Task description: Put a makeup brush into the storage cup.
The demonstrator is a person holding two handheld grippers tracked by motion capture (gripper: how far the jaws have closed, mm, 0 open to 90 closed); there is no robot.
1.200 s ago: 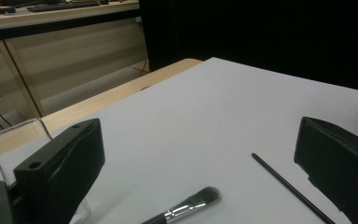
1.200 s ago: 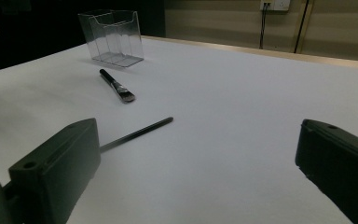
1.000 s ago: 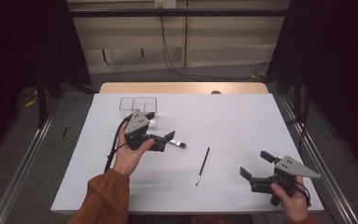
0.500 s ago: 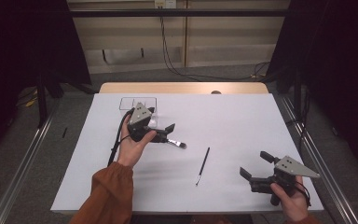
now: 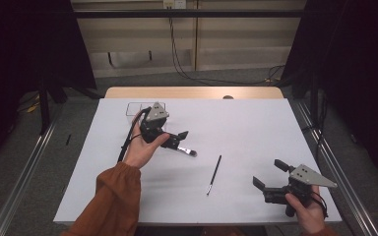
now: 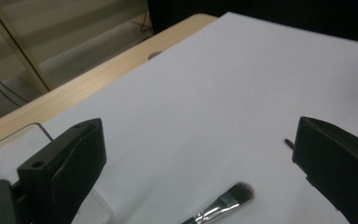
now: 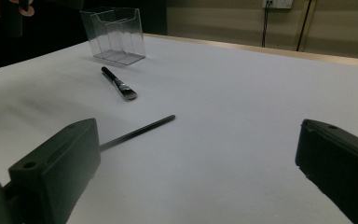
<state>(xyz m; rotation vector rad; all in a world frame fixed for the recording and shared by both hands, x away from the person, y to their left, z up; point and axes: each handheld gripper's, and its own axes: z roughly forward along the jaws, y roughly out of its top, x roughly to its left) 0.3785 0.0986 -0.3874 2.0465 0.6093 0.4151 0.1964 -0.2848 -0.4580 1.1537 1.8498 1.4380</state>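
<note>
A short make-up brush [image 5: 187, 151] with a silver ferrule lies on the white table. My left gripper [image 5: 177, 140] hovers over its handle end, jaws wide open and empty. In the left gripper view the brush's bristle head [image 6: 229, 203] lies low between the jaws of the left gripper [image 6: 196, 172]. A thin black brush [image 5: 214, 174] lies to the right of it, mid-table. My right gripper [image 5: 270, 174] rests near the front right corner, open and empty. In the right gripper view the right gripper [image 7: 191, 177] faces the thin brush [image 7: 137, 132] and the short brush [image 7: 119, 84].
A clear plastic box [image 5: 139, 107] stands at the far left of the table, just behind the left hand; the clear plastic box [image 7: 114, 35] looks empty. The table's wooden far edge [image 5: 192, 92] has a small hole. Dark curtains flank both sides.
The left hand and its gripper have drifted a little away from me, toward the clear box. Both brushes lie where they were. The right gripper has not moved.
</note>
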